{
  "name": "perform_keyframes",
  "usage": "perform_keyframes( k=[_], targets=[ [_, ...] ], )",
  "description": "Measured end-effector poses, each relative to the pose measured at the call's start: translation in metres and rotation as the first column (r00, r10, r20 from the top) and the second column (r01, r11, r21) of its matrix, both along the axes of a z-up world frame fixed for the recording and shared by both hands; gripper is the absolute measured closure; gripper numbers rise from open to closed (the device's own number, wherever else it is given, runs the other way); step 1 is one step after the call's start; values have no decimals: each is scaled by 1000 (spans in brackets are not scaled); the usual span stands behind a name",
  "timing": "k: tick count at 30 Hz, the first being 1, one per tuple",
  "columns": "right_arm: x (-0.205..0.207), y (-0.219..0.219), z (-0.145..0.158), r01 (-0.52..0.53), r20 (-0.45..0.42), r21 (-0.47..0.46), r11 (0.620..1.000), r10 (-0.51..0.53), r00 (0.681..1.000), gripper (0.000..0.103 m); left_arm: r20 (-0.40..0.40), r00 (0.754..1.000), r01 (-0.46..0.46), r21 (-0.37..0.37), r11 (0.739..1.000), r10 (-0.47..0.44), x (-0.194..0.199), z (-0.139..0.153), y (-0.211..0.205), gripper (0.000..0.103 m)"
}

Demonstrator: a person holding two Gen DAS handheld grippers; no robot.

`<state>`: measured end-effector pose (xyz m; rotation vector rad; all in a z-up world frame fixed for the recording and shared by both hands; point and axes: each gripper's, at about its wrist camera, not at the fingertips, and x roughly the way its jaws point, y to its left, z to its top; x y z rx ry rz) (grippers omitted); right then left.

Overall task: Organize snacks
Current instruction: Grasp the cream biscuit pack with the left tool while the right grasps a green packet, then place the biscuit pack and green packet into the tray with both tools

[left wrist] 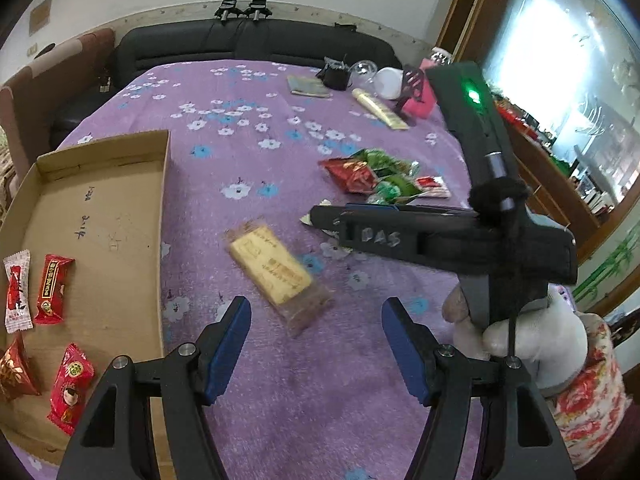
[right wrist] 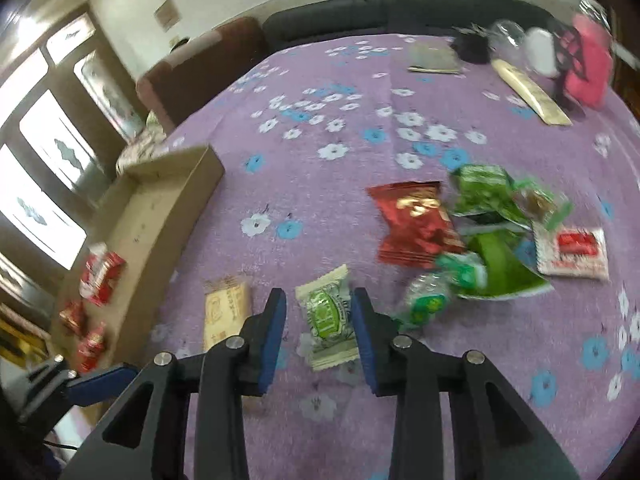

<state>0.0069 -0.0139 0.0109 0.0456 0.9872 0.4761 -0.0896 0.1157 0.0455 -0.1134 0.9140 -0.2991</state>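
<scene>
A cardboard box [left wrist: 100, 184] on the left holds several red and white snacks [left wrist: 52, 288]; it also shows in the right wrist view [right wrist: 160, 208]. My left gripper [left wrist: 316, 326] is open, just short of a yellow snack bar [left wrist: 276, 270] on the purple cloth. My right gripper [right wrist: 320, 318] is shut on a pale green-labelled snack [right wrist: 326, 314], held between its blue pads. It appears from the side in the left wrist view [left wrist: 320, 216]. A pile of red and green snacks [right wrist: 472, 232] lies to the right, also in the left wrist view [left wrist: 380, 176].
The purple flowered cloth [left wrist: 248, 140] covers the table. At the far side lie a booklet [left wrist: 308, 86], a black pot [left wrist: 336, 74], a long yellow packet [left wrist: 380, 108] and a pink item [left wrist: 420, 96]. A dark sofa [left wrist: 248, 40] stands behind.
</scene>
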Motion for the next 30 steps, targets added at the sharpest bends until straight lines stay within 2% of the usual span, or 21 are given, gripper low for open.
perform_keyframes(
  k=[2, 6, 10, 15, 17, 19, 20, 25, 30],
  targets=[
    [3, 2, -5, 0, 12, -9, 1000, 0, 1000, 77, -9, 1000, -7, -3, 1000, 7, 4, -3, 0, 32],
    [2, -9, -3, 11, 13, 9, 1000, -11, 1000, 83, -19, 1000, -16, 9, 1000, 16, 15, -8, -3, 34],
    [1, -27, 4, 47, 24, 69, 997, -49, 999, 83, -37, 999, -28, 36, 999, 30, 32, -15, -9, 35],
    [-3, -50, 22, 58, 54, 169, 984, -68, 996, 83, -64, 994, -81, 110, 991, 88, 56, -32, -14, 35],
    [-5, -53, 26, 56, 61, 183, 982, -68, 996, 83, -42, 995, -84, 147, 986, 91, 60, -35, -19, 35],
    [-6, -57, 28, 53, 60, 200, 978, -67, 996, 83, -19, 997, -70, 201, 977, 75, 60, -37, -28, 50],
    [-6, -58, 28, 53, 59, 205, 977, -67, 996, 83, -5, 998, -52, 207, 977, 55, 58, -36, -32, 68],
    [-6, -60, 30, 59, 81, 204, 977, -77, 994, 83, -7, 999, -38, 160, 986, 39, 57, -33, -31, 68],
    [-9, -58, 31, 50, 99, 217, 975, -73, 992, 83, 21, 998, -58, 62, 996, 57, 45, -9, -12, 68]
  ],
)
